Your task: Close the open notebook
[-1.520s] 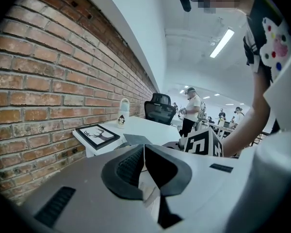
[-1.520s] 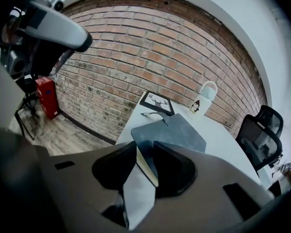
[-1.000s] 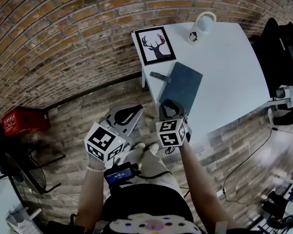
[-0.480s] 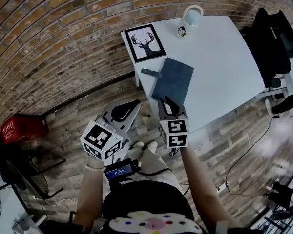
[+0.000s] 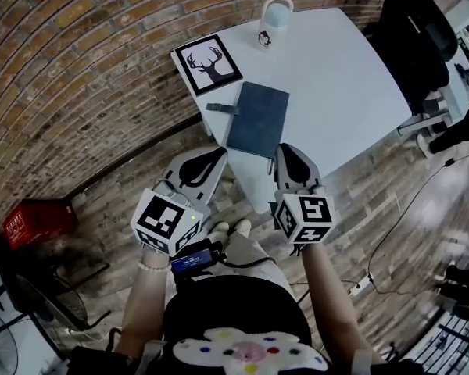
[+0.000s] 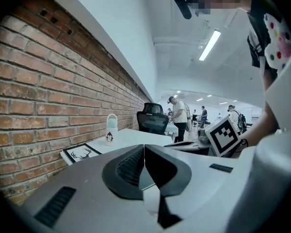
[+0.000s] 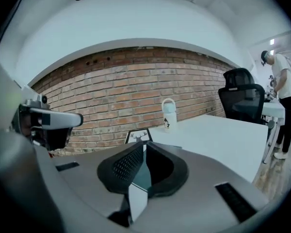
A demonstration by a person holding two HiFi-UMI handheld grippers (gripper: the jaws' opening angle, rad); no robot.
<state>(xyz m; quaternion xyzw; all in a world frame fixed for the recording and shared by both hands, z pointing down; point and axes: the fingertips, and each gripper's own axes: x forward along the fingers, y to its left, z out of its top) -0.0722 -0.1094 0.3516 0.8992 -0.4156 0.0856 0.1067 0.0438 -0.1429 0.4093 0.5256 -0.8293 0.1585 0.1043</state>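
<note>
The dark blue notebook (image 5: pixel 258 119) lies closed on the white table (image 5: pixel 336 69), its strap (image 5: pixel 223 108) sticking out to the left. My left gripper (image 5: pixel 216 155) hovers off the table's near corner, left of the notebook. Its jaws are shut, have just closed a little further, and hold nothing (image 6: pixel 144 147). My right gripper (image 5: pixel 285 148) hangs just in front of the notebook's near edge and does not touch it. Its jaws have just been closing and now meet with nothing between them (image 7: pixel 144 144).
A framed deer picture (image 5: pixel 209 63) and a pale mug with a penguin print (image 5: pixel 273 22) stand at the table's far side by the brick wall. A black office chair (image 5: pixel 418 30) is at the right, a red crate (image 5: pixel 31 221) on the floor at the left. People stand far off (image 6: pixel 179 115).
Both grippers have risen and drawn back from the notebook, the right one farther and with a roll. The right jaws, open before, have shut. The notebook lies still.
</note>
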